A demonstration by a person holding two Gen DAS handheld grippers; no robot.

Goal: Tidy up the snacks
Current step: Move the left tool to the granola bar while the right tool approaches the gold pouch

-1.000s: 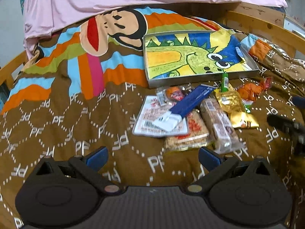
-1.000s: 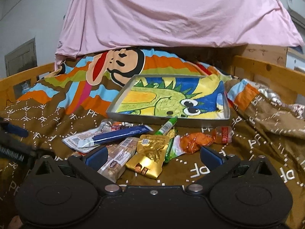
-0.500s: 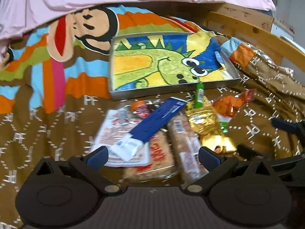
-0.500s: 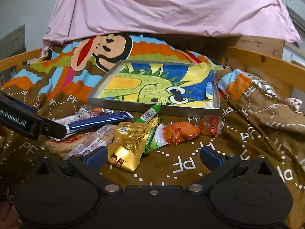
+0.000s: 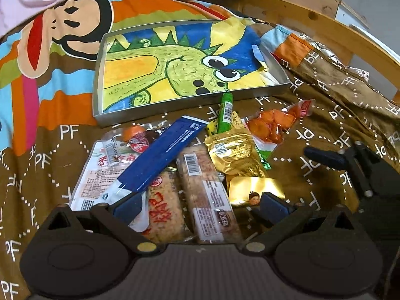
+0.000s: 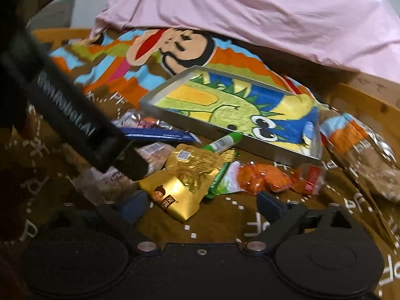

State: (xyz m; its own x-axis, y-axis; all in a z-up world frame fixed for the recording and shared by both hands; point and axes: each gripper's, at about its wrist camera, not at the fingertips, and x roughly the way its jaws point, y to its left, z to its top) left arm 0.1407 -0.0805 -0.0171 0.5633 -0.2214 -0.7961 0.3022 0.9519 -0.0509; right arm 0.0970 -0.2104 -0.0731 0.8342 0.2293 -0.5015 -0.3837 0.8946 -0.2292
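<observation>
Since a second ago we have brought both grippers in over the snack pile: the tray sat far ahead then, and now the packets fill the lower half of each view, with our right wrist rolled so its picture tilts.

Our left gripper hangs spread wide and grasping nothing; its fingers straddle the near end of two clear-wrapped rice cracker bars without pressing on them. Its left finger lies against the white end of the long blue packet, which lies slantwise across a white flat pack.

Our right gripper has its jaws closing, though the pads are not yet on anything. The near corner of the gold foil pouch lies between them. In the left view this gripper shows as a dark shape at the right edge, just beside the pouch.

Beside the pouch lies the orange snack bag, and a green tube leans on the near wall of the tray. The tray, lined with a dinosaur drawing, holds no snacks and sits toward the far side of the brown bedspread. A pink sheet covers the far end of the bed, and a wooden rail runs along the right edge.
</observation>
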